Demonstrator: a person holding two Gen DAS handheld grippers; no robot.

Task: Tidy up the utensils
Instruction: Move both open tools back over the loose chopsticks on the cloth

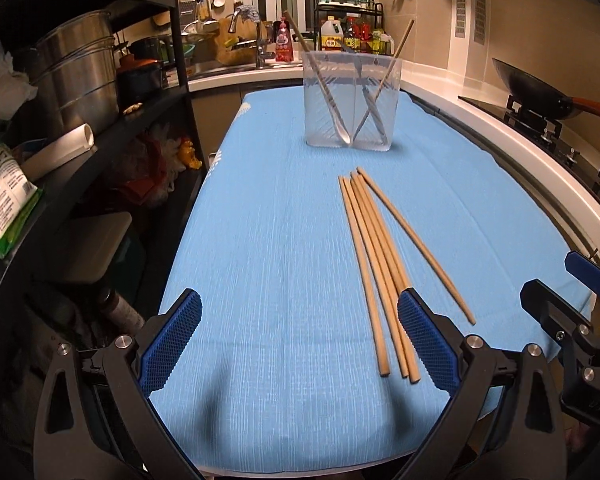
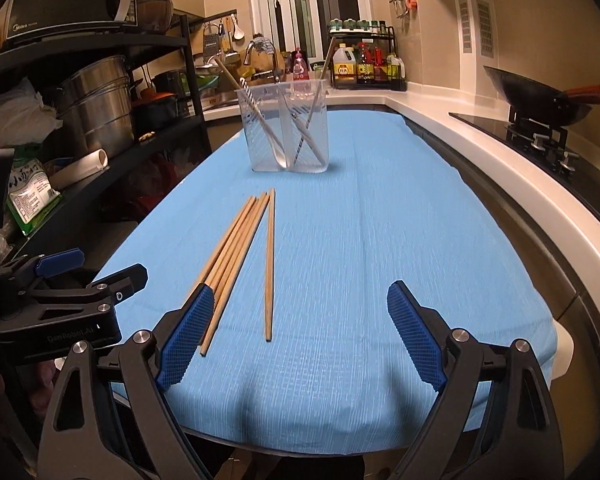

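5 wooden chopsticks (image 1: 384, 268) lay on the blue bench (image 1: 260, 240) near 1 clear holder (image 1: 351, 100); both claws, left (image 1: 298, 344) and right (image 2: 300, 334), gaped empty.

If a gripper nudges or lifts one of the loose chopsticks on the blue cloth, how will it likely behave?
The chopsticks look thin, straight and wooden: probably stiff and light. If round, one may roll when nudged, though the cloth should slow it.

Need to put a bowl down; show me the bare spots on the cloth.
Bare: left strip between chopsticks and shelf rack; right side between chopsticks and counter. Crowded: the middle by the chopsticks, and the far end at the holder.
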